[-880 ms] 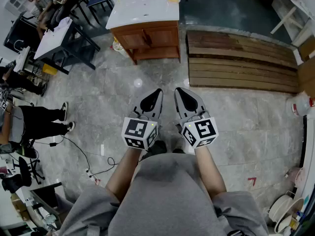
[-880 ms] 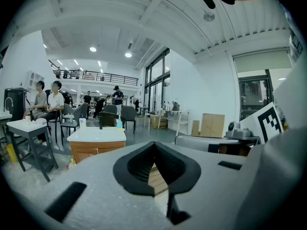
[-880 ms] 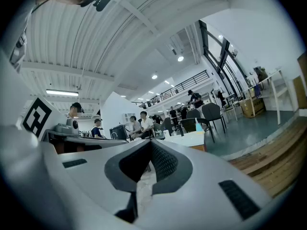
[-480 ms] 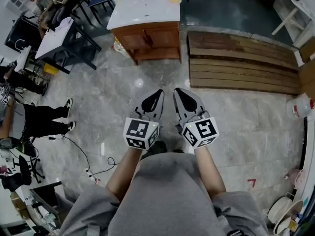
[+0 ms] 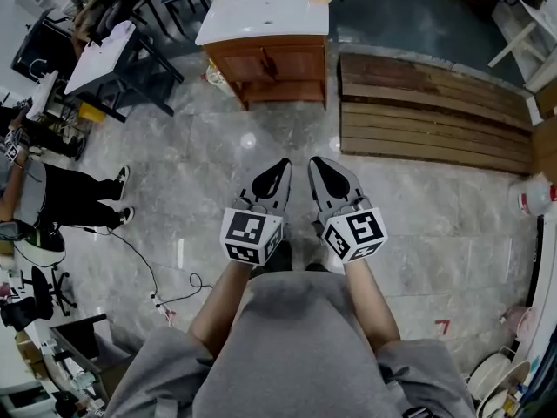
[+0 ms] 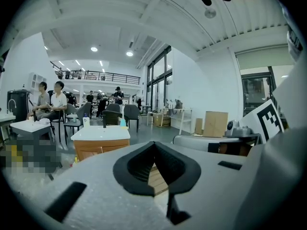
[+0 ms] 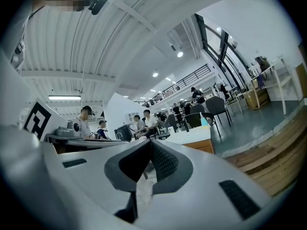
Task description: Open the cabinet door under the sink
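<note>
Standing well back: left tongs (image 5: pixel 280 165) and right tongs (image 5: pixel 315 162) sit side by side, both pinched narrow and holding nothing. The cabinet (image 5: pixel 277 66) under the sink (image 5: pixel 261 11) is far ahead of the tips, slightly left, and its doors look closed. Risk: shut tongs would bump the door instead of catching it, so open them first. Wooden planks (image 5: pixel 431 111) ahead-right could trip the approach. Black table (image 5: pixel 100 55) and a person (image 5: pixel 61 205) are off left.

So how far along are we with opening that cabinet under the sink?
Nothing looks done yet: the sink cabinet stands across the floor, both doors closed. In hand: nothing; the left gripper and right gripper are shut and empty. Left: approach, grip a door, pull it open.
</note>
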Demonstrator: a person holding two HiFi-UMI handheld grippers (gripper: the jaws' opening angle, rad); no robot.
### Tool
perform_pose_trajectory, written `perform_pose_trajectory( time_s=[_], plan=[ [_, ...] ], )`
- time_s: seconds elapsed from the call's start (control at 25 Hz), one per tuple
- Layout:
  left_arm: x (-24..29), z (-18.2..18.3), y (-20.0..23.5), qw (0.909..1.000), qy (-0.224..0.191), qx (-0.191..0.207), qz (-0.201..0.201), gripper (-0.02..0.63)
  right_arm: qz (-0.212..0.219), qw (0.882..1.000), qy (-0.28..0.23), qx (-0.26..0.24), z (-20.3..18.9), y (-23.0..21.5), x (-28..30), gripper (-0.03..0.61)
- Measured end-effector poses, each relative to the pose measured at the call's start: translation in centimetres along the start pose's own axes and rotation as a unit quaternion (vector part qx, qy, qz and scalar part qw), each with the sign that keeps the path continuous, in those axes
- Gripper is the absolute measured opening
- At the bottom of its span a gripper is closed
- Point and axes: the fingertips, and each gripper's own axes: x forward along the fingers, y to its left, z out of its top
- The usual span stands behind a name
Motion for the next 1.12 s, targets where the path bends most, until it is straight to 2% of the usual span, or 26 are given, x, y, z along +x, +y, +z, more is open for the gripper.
perform_pose_trajectory(
  time_s=[0.28,1.12],
  plan=[
    [1.0,-0.3,3.3,1.0000,0.000,-0.003,-0.003,0.008,-0.001,1.000,0.013,-0.001,-1.1,0.4,3.3,0.011],
    [2.0,-0.5,18.5,0.9991,0.001,-0.023,-0.036,0.008,-0.036,0.999,0.034,-0.007,-3.5,4.9,17.4,0.011]
  ],
)
